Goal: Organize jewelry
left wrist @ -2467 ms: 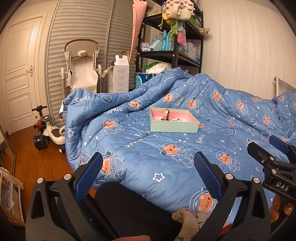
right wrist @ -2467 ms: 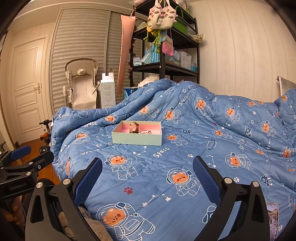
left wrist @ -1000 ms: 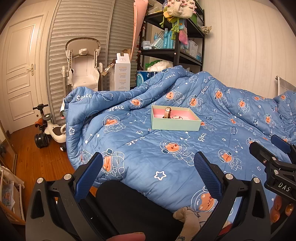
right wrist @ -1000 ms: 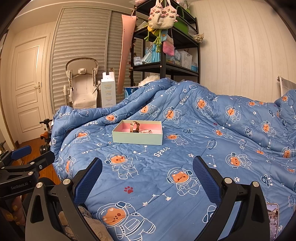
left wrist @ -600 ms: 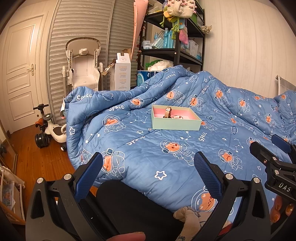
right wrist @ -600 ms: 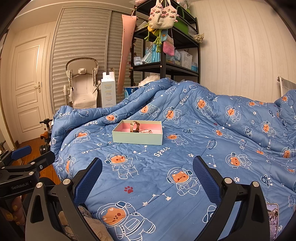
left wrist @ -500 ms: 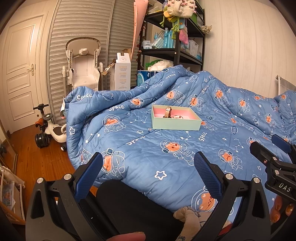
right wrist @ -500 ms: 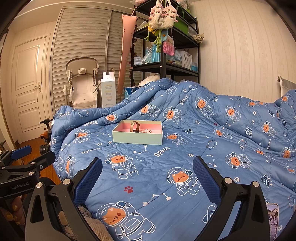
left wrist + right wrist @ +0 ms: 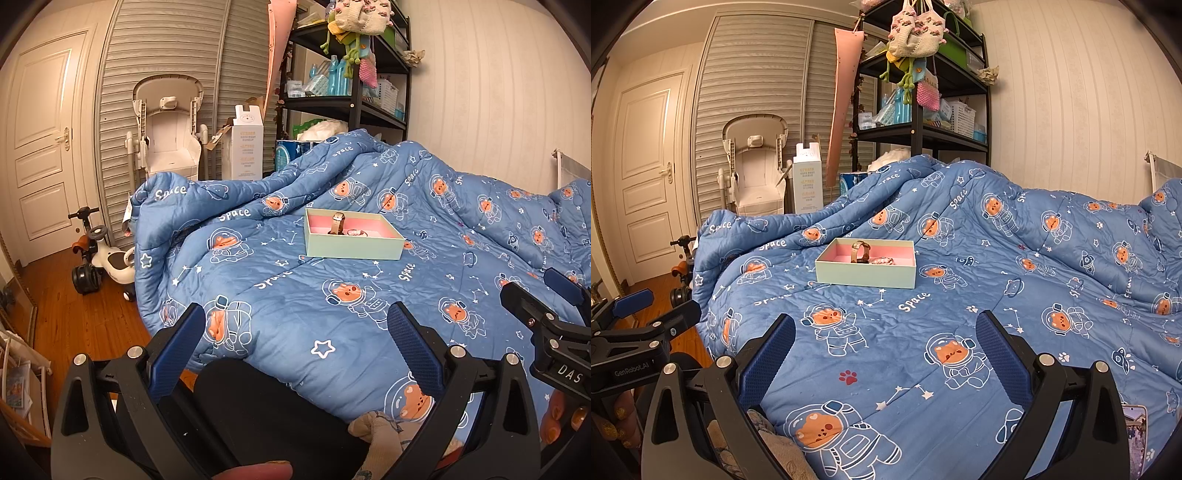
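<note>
A pale green box with a pink lining (image 9: 352, 248) (image 9: 866, 273) sits on the blue quilt, well ahead of both grippers. A watch with a tan strap (image 9: 337, 223) (image 9: 860, 252) stands upright inside it, and a small beaded bracelet (image 9: 355, 232) (image 9: 882, 260) lies beside the watch. My left gripper (image 9: 295, 332) is open and empty, low over the near edge of the bed. My right gripper (image 9: 885, 332) is open and empty, low over the quilt. Each gripper shows at the edge of the other's view.
The blue astronaut-print quilt (image 9: 1015, 280) covers the bed and bunches high at the back. A black shelf unit (image 9: 923, 129), a white high chair (image 9: 166, 140), a white carton (image 9: 248, 144) and a toy scooter (image 9: 99, 258) stand beyond. A phone (image 9: 1133, 439) lies at lower right.
The left wrist view has drifted slightly, so the box sits a little further right and lower in it. The right gripper has held still. Both stay open.
</note>
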Tool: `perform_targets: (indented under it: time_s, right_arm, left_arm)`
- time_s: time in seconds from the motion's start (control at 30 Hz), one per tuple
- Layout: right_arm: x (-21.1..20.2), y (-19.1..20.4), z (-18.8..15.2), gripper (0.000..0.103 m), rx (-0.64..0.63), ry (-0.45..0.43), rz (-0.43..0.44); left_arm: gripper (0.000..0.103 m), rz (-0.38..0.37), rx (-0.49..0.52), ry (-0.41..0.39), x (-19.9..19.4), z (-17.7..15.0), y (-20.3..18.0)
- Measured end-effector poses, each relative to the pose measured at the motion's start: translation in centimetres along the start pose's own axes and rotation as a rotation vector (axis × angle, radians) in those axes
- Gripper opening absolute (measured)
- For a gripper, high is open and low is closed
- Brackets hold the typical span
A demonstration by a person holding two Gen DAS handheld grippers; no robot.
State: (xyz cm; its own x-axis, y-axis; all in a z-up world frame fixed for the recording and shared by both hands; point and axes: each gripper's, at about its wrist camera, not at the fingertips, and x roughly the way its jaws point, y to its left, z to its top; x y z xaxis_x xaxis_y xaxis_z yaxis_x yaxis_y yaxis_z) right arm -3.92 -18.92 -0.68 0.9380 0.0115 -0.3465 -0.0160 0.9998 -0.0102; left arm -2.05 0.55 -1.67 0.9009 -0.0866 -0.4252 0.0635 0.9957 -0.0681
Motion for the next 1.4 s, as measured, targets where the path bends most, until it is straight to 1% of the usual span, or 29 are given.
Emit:
perform_targets:
  time_s: [0.57,0.63,0.87,1.4]
  right_arm:
    - [0.01,0.00,0.07,0.096,-0.001,0.001,0.000]
    - [-0.01,0.01,0.07,0.096,-0.001,0.001,0.000]
    - [0.02,0.00,0.10,0.096,-0.002,0.001,0.001]
    - [0.01,-0.01,0.14,0.096,-0.001,0.001,0.001]
  left_arm:
    - [0.097,0.006,-0.002,0.002,-0.06,-0.03,0.11]
    - [0.097,-0.004,-0.011,0.000,-0.23,-0.17,0.34]
    - [0.097,0.025,-0.010,0.009,-0.38,-0.27,0.42]
    - [0.097,0.023,-0.007,0.012,-0.47,-0.15,0.55]
